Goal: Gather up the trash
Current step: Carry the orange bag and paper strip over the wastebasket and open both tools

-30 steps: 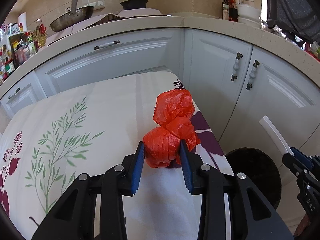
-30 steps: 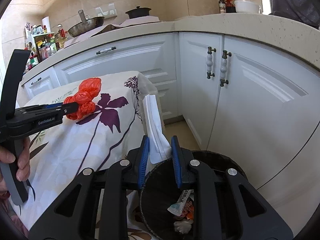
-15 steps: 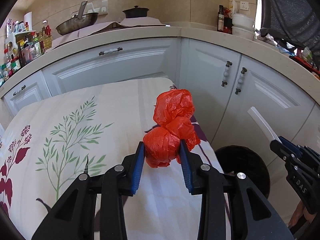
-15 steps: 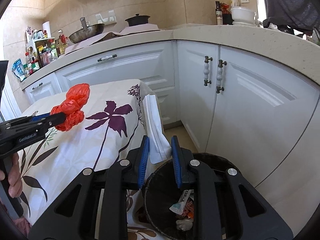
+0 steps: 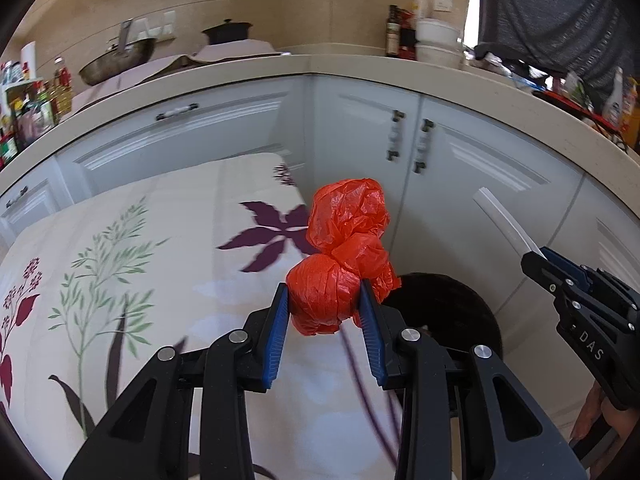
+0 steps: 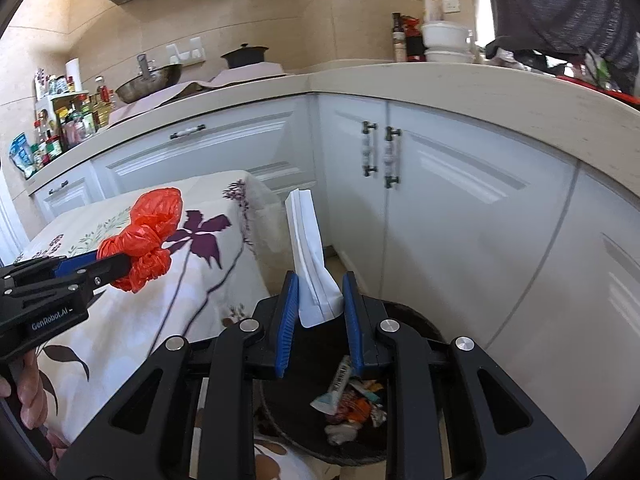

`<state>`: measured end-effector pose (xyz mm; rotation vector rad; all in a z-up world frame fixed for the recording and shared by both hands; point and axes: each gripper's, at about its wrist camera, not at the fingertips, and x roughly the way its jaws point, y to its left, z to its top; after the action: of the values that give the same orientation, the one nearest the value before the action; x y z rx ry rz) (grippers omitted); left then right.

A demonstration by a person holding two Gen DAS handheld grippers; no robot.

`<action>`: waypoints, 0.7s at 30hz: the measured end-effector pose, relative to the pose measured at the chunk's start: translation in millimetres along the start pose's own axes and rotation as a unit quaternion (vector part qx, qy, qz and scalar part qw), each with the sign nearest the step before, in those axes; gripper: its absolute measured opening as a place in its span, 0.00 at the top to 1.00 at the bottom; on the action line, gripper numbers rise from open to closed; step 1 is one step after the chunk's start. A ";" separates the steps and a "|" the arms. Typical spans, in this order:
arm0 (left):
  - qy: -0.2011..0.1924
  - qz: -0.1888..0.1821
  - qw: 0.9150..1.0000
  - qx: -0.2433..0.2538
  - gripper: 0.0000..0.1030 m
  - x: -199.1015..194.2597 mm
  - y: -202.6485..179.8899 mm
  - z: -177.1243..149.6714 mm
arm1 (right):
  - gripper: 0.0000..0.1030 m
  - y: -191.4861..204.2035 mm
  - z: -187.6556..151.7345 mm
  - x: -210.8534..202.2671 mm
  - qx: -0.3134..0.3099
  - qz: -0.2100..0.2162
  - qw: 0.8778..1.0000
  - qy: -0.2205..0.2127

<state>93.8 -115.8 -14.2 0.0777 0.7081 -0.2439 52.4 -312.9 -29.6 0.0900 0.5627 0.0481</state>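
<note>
Left gripper [image 5: 323, 312] clamped on crumpled red plastic bag [image 5: 344, 248] | right gripper [image 6: 319, 308] pinching flat white paper packet [image 6: 310, 256] | round black trash bin [image 6: 416, 322] directly below right fingers

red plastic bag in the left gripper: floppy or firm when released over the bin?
Probably soft and light: the red plastic bag is thin crinkled film knotted into lumps, and the left gripper dents the lump it pinches. The upper lobe sticks up unsupported, so it holds some shape. Likely drops slowly and may cling to the blue pads.
</note>
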 end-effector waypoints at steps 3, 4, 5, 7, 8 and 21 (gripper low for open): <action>0.001 -0.007 1.000 0.008 0.66 2.7 -13.3 -1.3 | 0.78 -10.7 -3.6 -3.6 0.009 -0.010 1.000 0.001; 0.002 -0.009 1.000 0.011 0.66 3.6 -17.7 -2.3 | 0.79 -13.9 -4.6 -4.1 0.011 -0.012 1.000 0.001; 0.003 -0.012 1.000 0.014 0.66 5.5 -23.3 -2.8 | 0.78 -16.8 -5.5 -4.6 0.014 -0.014 1.000 0.002; 0.004 -0.014 1.000 0.020 0.66 8.7 -30.8 -3.3 | 0.78 -21.5 -7.7 -5.4 0.016 -0.018 1.000 0.002; 0.005 -0.016 1.000 0.023 0.66 11.3 -36.0 -3.9 | 0.78 -23.9 -8.7 -5.2 0.017 -0.021 1.000 0.002; 0.022 -0.020 0.999 0.038 0.65 36.5 -66.9 -7.7 | 0.78 -42.7 -22.0 16.5 0.031 -0.037 0.999 0.025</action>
<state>99.0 -186.5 -43.0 0.1416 0.7449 -0.3089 55.4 -352.6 -61.1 0.1290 0.6167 -0.0393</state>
